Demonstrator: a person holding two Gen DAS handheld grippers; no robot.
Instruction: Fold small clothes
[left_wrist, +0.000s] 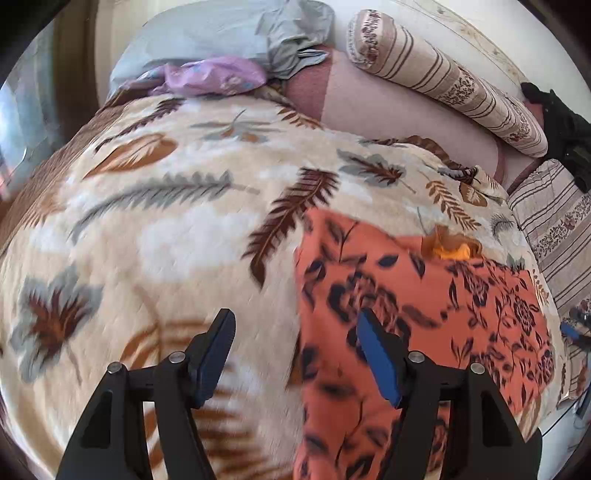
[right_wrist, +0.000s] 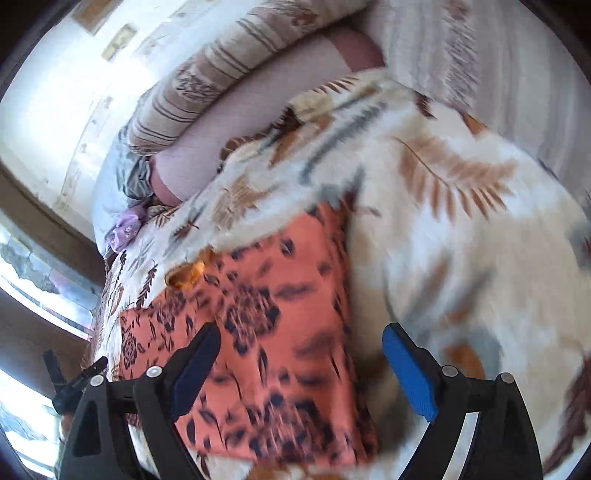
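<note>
An orange garment with a dark floral print (left_wrist: 417, 306) lies flat and folded on the leaf-patterned blanket (left_wrist: 166, 221); it also shows in the right wrist view (right_wrist: 266, 317). A small orange-yellow bit (left_wrist: 450, 247) sticks out at its far edge. My left gripper (left_wrist: 297, 325) is open and empty, hovering over the garment's left edge. My right gripper (right_wrist: 301, 338) is open and empty, over the garment's right part. The other gripper (right_wrist: 70, 380) shows at the left of the right wrist view.
A striped bolster (left_wrist: 443, 81) and a pink cushion (left_wrist: 399, 114) lie behind the blanket. A grey pillow (left_wrist: 221, 33) and a purple cloth (left_wrist: 214, 74) lie at the far left. A dark object (left_wrist: 561, 118) sits at the far right.
</note>
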